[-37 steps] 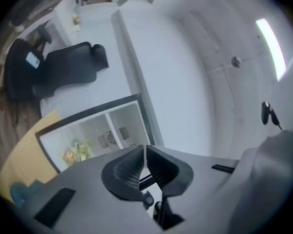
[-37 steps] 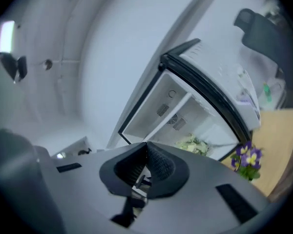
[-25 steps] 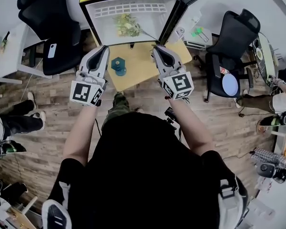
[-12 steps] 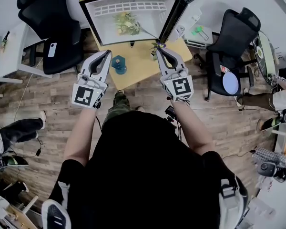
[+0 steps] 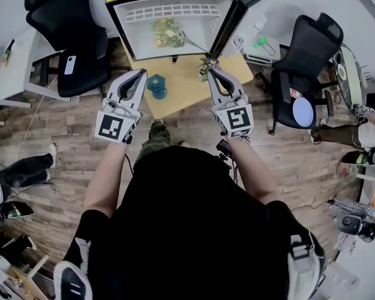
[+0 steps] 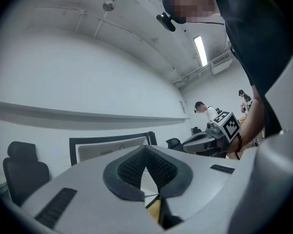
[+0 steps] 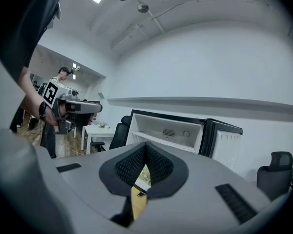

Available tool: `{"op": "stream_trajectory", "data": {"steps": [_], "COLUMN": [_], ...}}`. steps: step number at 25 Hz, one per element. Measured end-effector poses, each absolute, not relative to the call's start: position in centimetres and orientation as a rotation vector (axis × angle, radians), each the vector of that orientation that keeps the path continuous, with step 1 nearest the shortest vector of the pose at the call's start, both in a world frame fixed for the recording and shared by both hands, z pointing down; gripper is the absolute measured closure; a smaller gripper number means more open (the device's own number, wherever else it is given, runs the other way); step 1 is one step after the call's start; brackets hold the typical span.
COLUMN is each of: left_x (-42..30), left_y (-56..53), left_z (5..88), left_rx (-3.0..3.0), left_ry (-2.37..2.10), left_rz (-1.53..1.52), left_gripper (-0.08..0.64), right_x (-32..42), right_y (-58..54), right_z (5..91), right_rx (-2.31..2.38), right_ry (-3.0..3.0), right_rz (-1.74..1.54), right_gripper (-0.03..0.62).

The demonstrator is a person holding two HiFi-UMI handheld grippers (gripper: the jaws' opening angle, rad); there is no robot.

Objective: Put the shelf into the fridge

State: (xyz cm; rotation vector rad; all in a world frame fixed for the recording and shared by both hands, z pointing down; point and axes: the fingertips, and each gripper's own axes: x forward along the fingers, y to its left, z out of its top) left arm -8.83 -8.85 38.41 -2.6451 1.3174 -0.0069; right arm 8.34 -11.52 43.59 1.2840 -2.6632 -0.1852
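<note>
The open fridge stands ahead in the head view, its door swung to the right. A white grid shelf lies inside along the far side, with leafy greens below it. My left gripper and right gripper hover side by side over the yellow table, both shut and empty. The right gripper view looks at the fridge and shows the left gripper. The fridge also shows in the left gripper view, with the right gripper off to the right.
A blue object and a small plant sit on the yellow table. Black office chairs stand at left and right of the fridge. A white desk is far left; someone's legs lie on the wooden floor.
Both grippers have drawn back slightly toward me. The right one has turned to point straighter at the fridge. Both stay shut and empty.
</note>
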Motion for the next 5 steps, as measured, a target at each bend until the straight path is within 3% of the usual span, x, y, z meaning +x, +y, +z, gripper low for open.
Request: {"op": "stream_trajectory", "data": {"steps": [5], "left_x": [-8.58], "left_y": [-8.89], "left_z": [38.90], "left_rx": [-2.656], "left_ry": [1.318], "left_rz": [-0.010], "left_gripper": [0.541], "right_x": [8.61], "right_y": [-11.58], "right_z": [43.63], "right_rx": [1.273], "right_ry": [-2.663], "right_rz": [-0.202], "right_gripper": [0.578]}}
